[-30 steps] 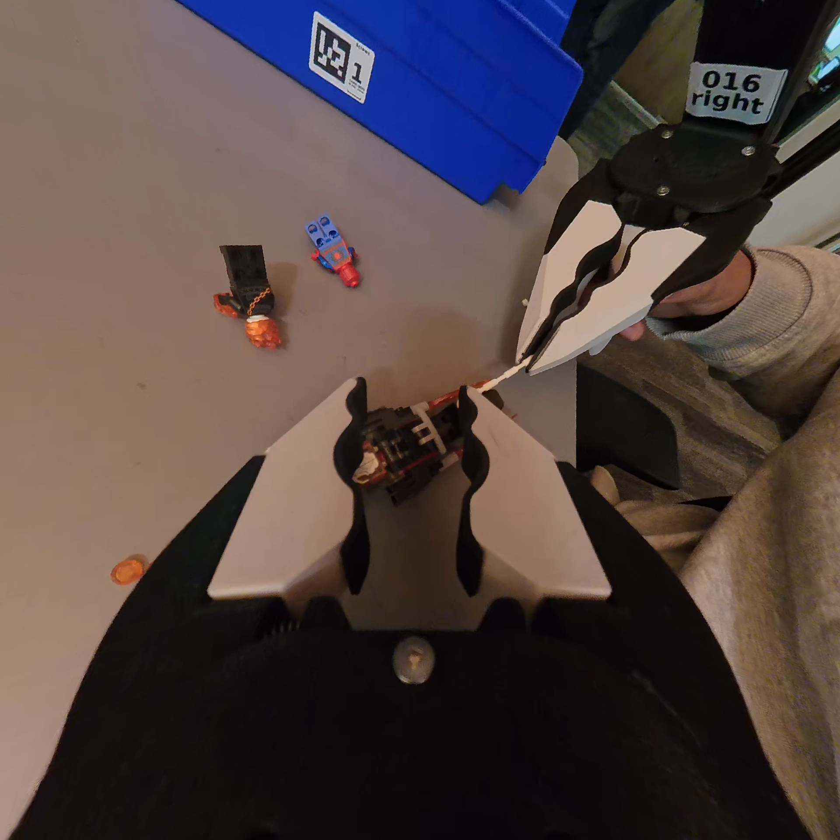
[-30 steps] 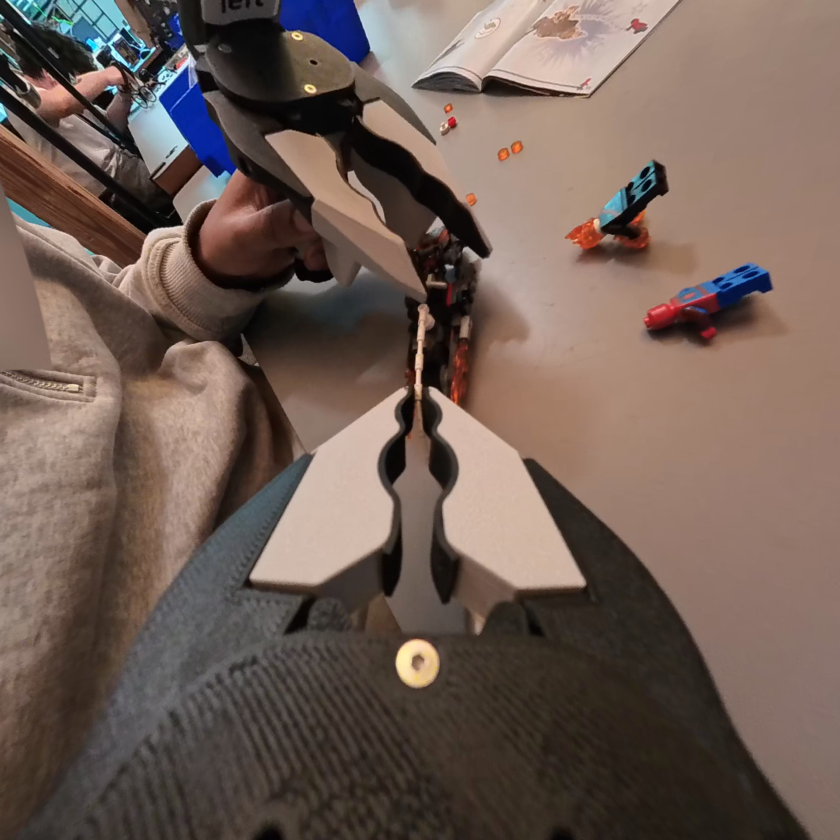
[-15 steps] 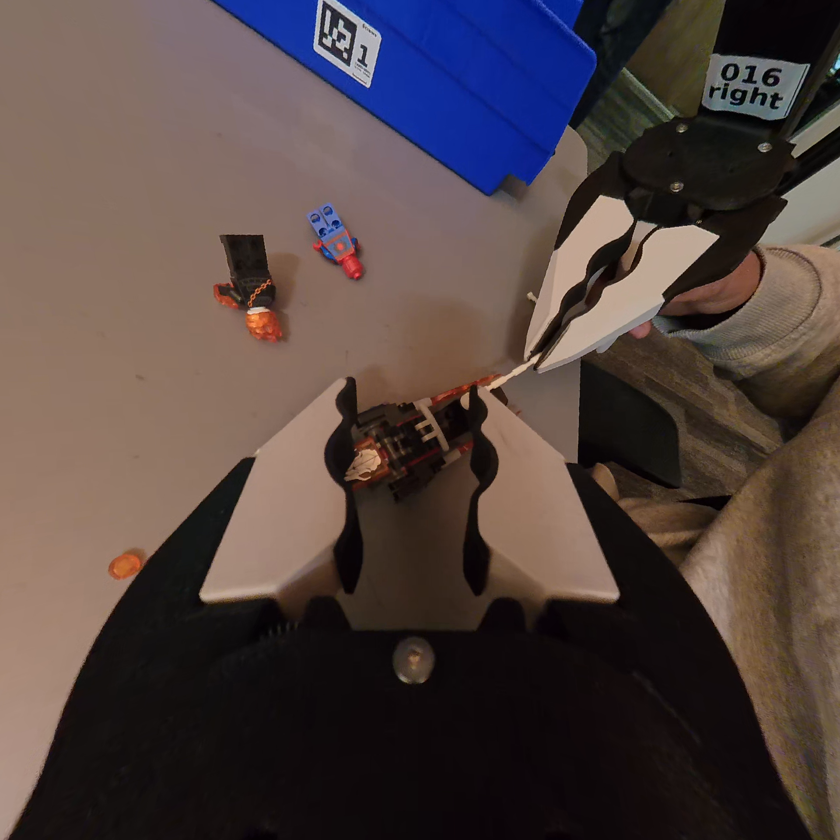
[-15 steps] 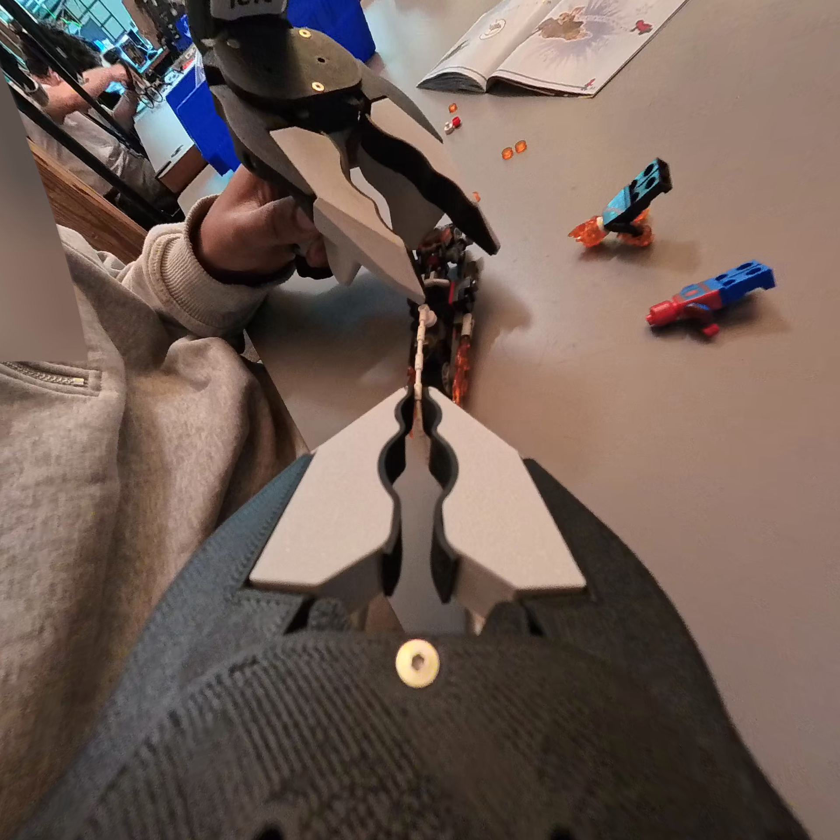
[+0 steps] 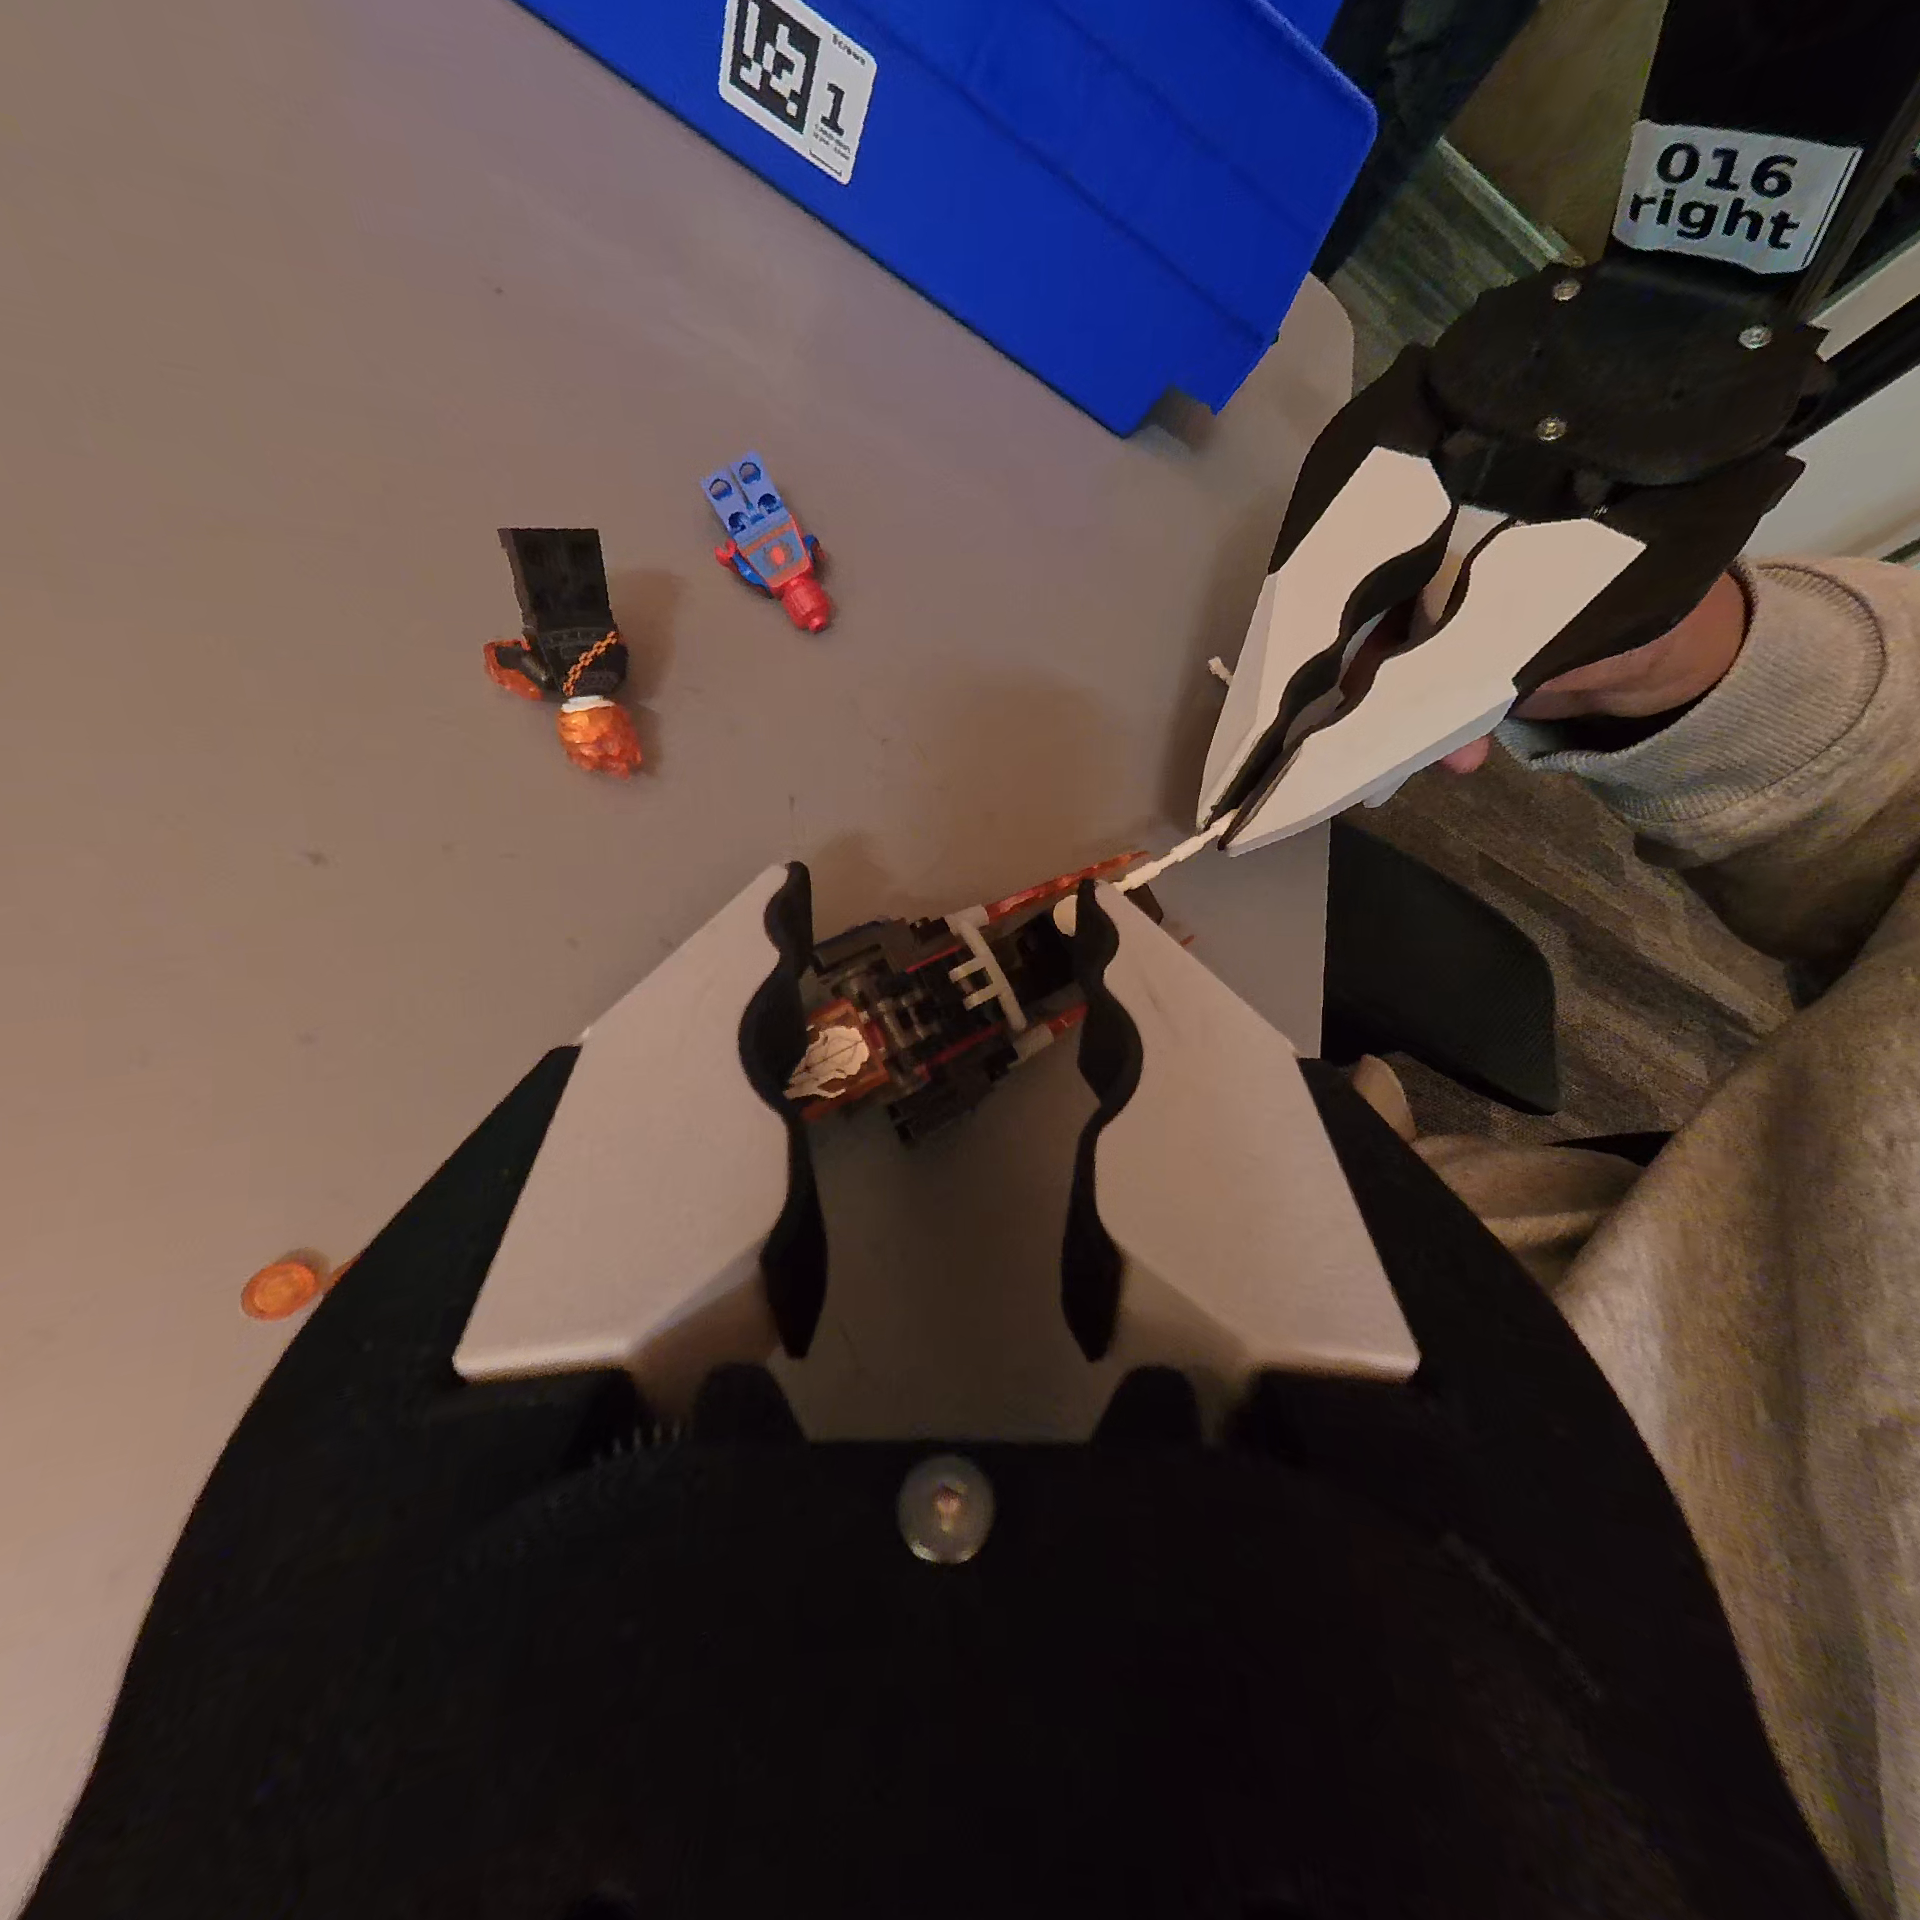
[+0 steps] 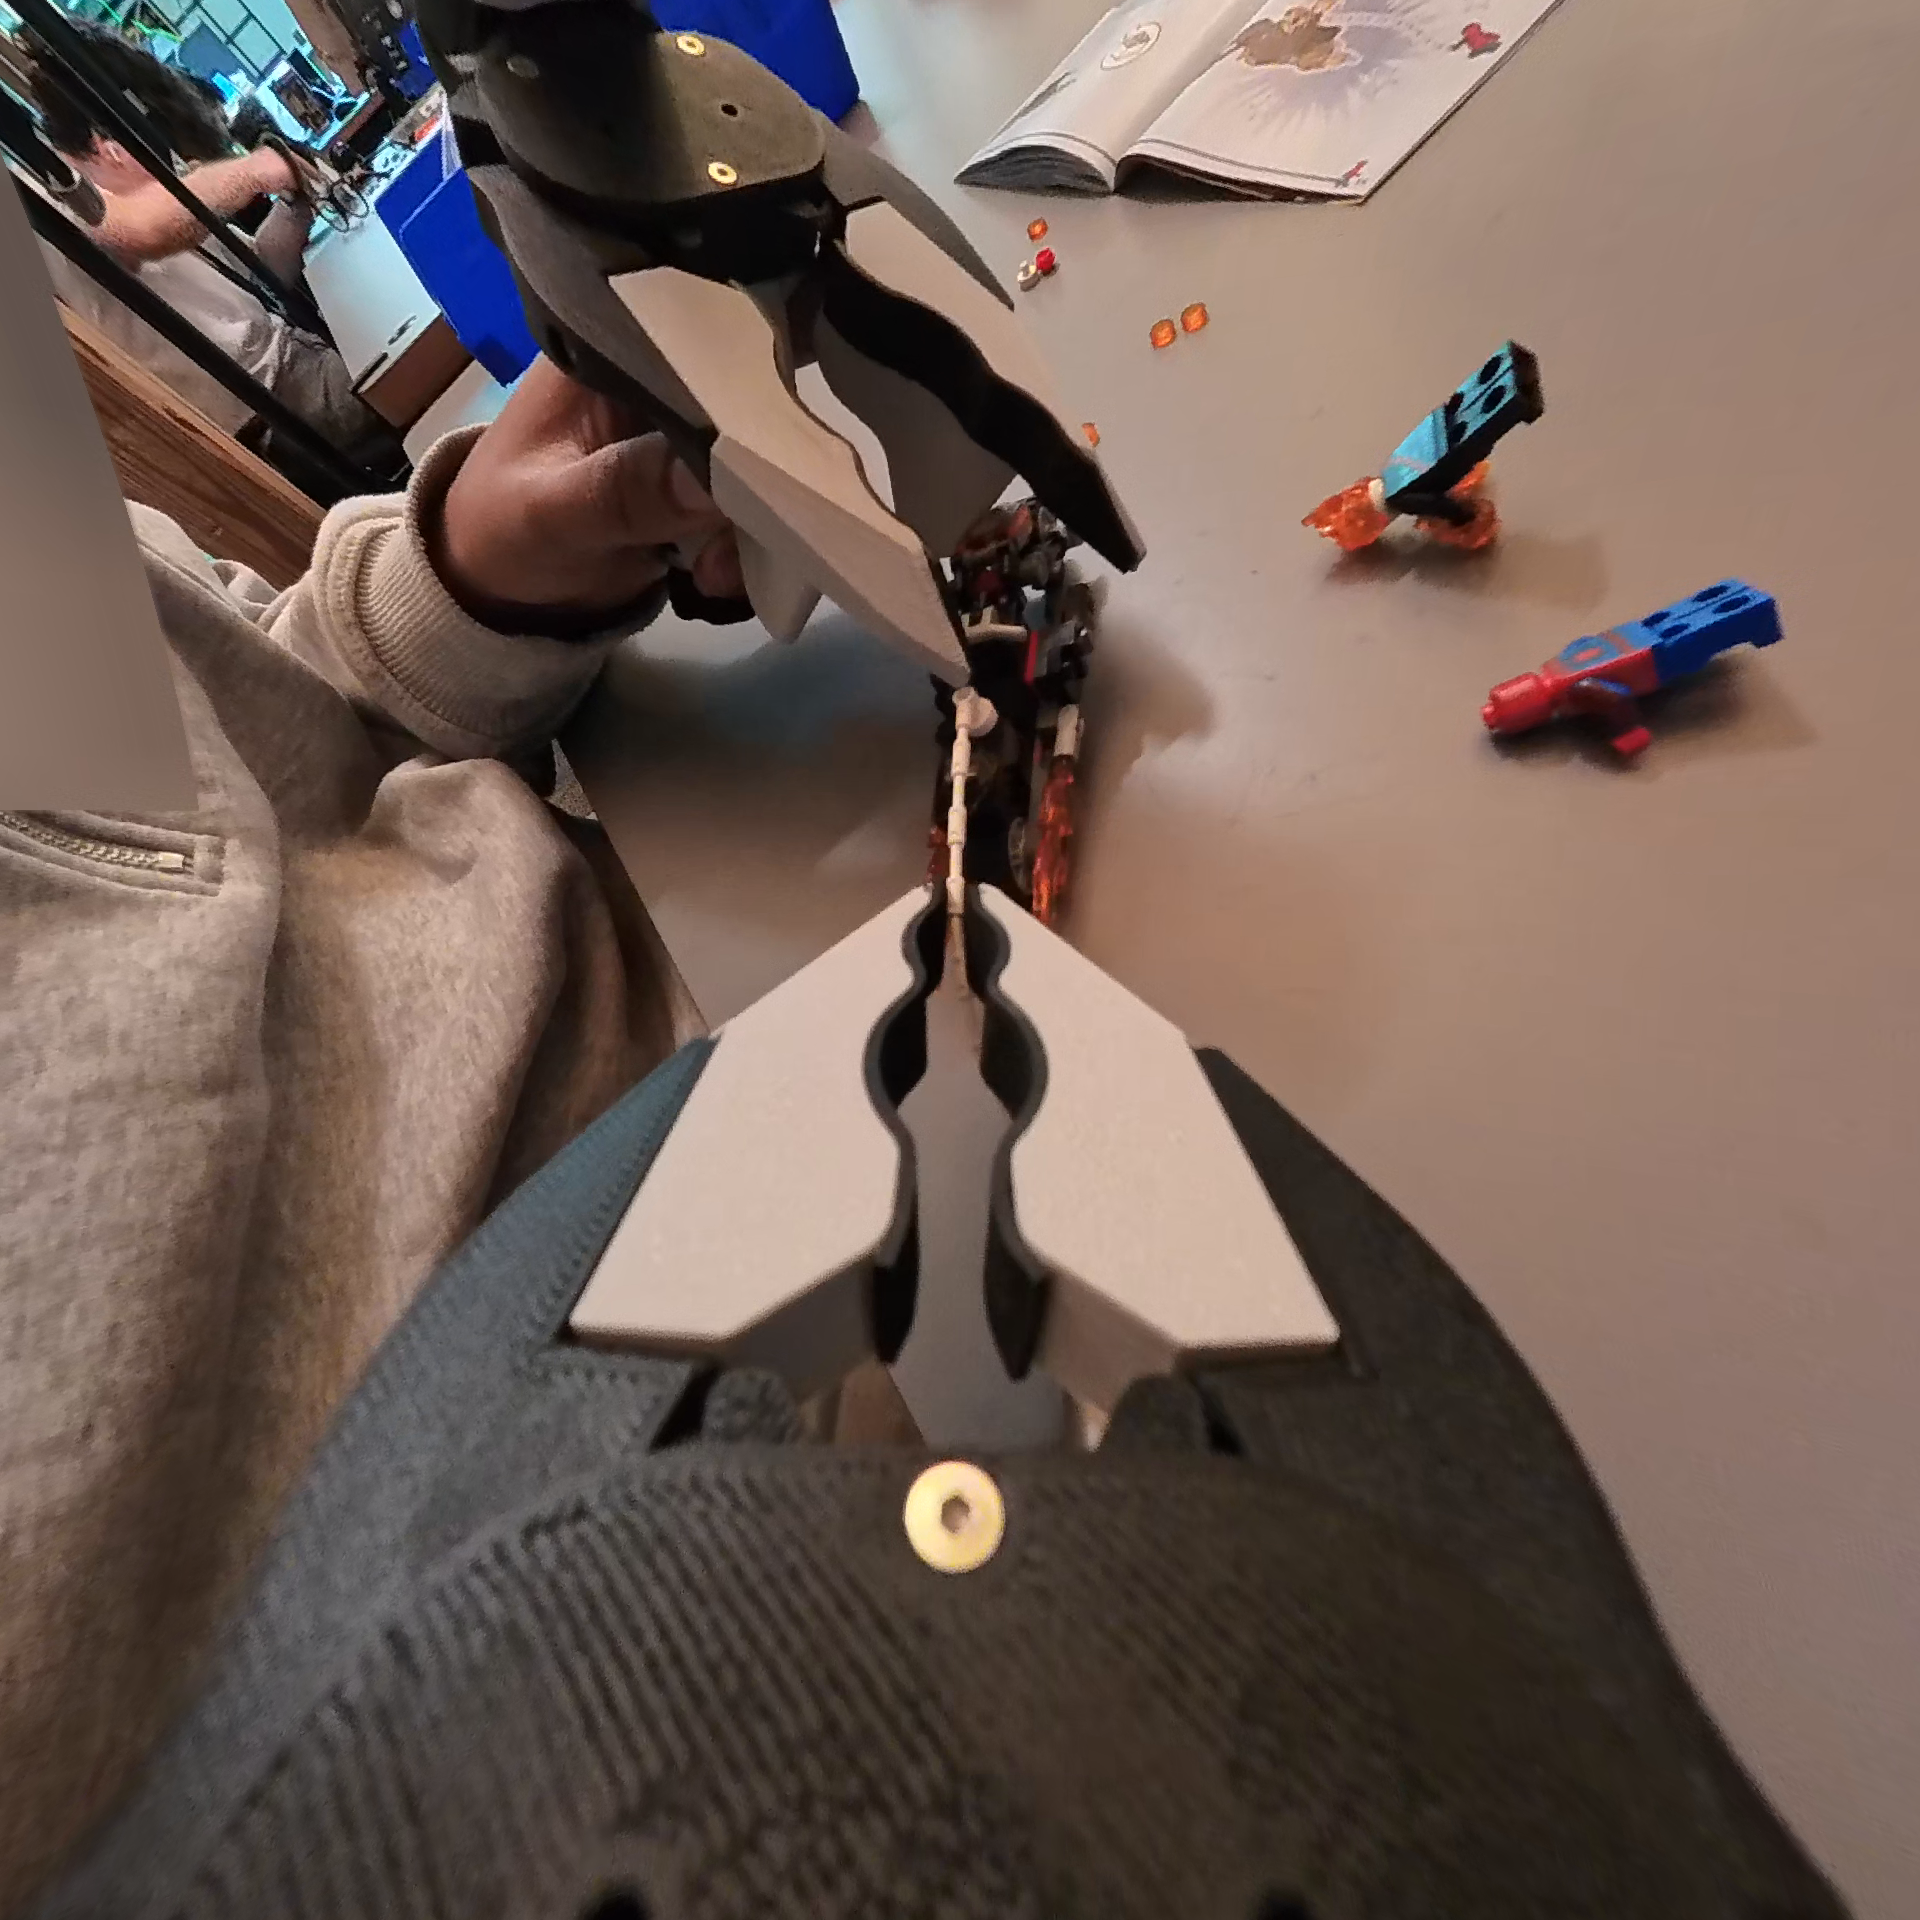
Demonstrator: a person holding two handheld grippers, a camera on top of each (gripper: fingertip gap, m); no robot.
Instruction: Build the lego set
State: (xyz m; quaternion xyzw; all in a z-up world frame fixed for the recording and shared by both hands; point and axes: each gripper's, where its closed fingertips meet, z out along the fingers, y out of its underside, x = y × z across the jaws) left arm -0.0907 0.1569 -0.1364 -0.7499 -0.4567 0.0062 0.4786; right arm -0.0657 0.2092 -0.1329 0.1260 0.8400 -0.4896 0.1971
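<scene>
**Slight shift only: both grippers at the lego model, table edge**

Moved vs. 1 s ago: little. Left wrist view has the model sitting a bit lower and more turned between the fingers; right gripper a touch higher in that view. Loose pieces lie where they lay.

- Lego model point(image 5: 925, 1023): dark bike-like build, black/grey bricks, red trim, white ribbed parts, clear orange flame pieces at rear. Lies on grey table point(image 5: 260, 364), close to its near edge.
- Left gripper point(image 5: 940, 914): fingers spread wide, straddling the model; grey flat faces, black wavy inner pads. Contact w/ model not clear, so no firm grip seen.
- Right gripper point(image 6: 954, 902): fingers pinched tight on a thin white chain point(image 6: 961, 790) of bead-like links; chain runs taut from fingertips to the model's rear.
- Black minifig point(image 5: 569, 644): lying flat, orange flame head, well apart from model, beyond it.
- Blue/red minifig point(image 5: 767, 540): lying flat, just beside the black one.
- Orange round stud point(image 5: 278, 1288): translucent, near left gripper's body.
- Blue bin point(image 5: 1039, 197): smooth plastic, ribbed side, white tag; far side of table.
- Open booklet point(image 6: 1247, 94): far end, small orange bits point(image 6: 1179, 324) near it.
- Grey knit sleeves on person holding both tools.
</scene>
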